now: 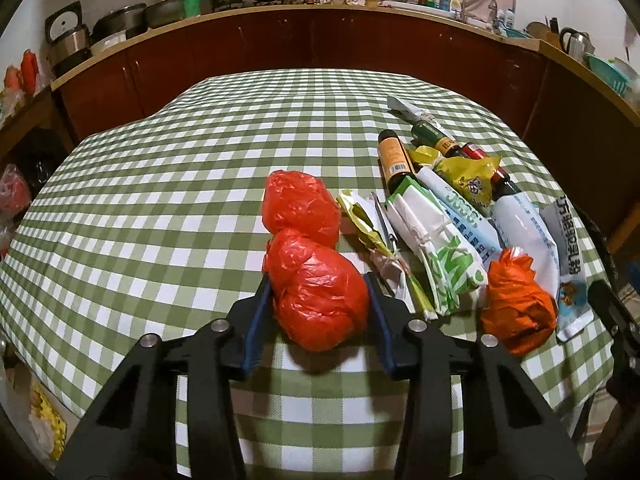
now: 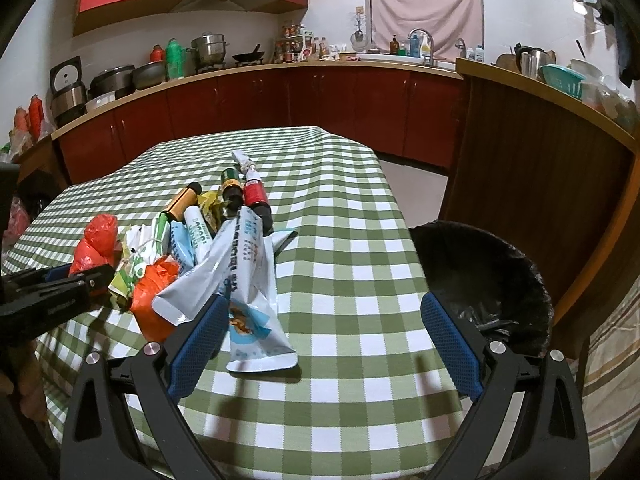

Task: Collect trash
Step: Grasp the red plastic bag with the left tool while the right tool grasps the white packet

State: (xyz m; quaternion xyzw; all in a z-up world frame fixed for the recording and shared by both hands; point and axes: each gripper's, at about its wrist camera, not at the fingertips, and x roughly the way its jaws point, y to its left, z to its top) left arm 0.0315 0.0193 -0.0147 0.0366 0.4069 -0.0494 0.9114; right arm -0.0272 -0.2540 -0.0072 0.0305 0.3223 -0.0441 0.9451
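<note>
Counts, placed against checked tablecloth:
- red plastic bags: two, on cloth.
- orange bag: one, on cloth, near edge.
- bottles: three, on cloth, far end of pile.
- white-blue pouches: at least two.
- black-lined bin: one, beside cloth.
</note>
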